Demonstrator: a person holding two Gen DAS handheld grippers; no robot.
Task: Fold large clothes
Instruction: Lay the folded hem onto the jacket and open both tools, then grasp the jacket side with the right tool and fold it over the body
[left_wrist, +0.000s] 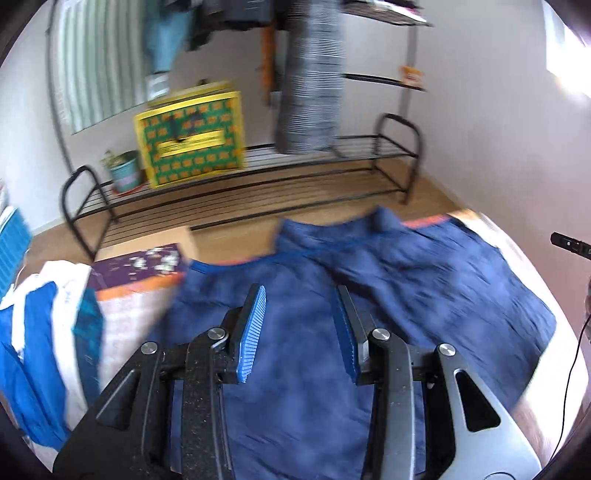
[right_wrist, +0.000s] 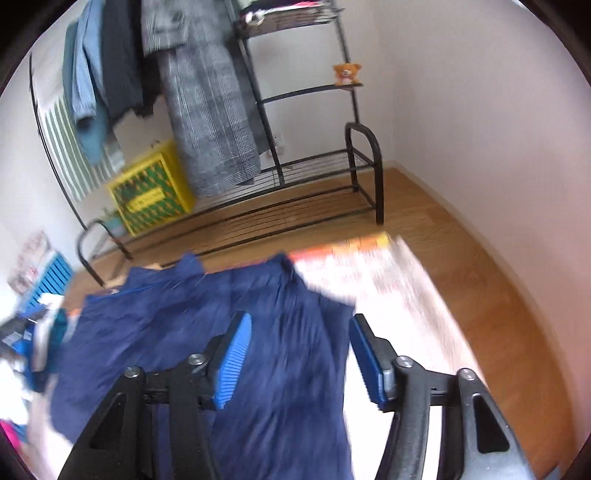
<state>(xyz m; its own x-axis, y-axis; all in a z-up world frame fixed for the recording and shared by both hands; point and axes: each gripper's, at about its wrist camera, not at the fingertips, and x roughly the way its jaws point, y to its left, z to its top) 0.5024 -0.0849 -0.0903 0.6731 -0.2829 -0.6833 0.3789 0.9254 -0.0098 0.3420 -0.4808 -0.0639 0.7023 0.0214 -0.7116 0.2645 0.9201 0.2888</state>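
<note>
A large dark blue garment (left_wrist: 388, 280) lies spread and partly folded on a pale patterned cover with an orange edge (left_wrist: 133, 314). My left gripper (left_wrist: 301, 295) is open and empty, hovering above the garment's near middle. The garment also shows in the right wrist view (right_wrist: 221, 314). My right gripper (right_wrist: 301, 325) is open and empty above its right edge, beside the bare cover (right_wrist: 388, 288). Both views are motion-blurred.
A pile of blue and white clothes (left_wrist: 40, 332) lies at the left. A black metal shoe rack (left_wrist: 258, 173) stands behind on the wood floor, holding a yellow-green crate (left_wrist: 192, 136) and a small pot (left_wrist: 125, 171). Coats (right_wrist: 207, 103) hang above.
</note>
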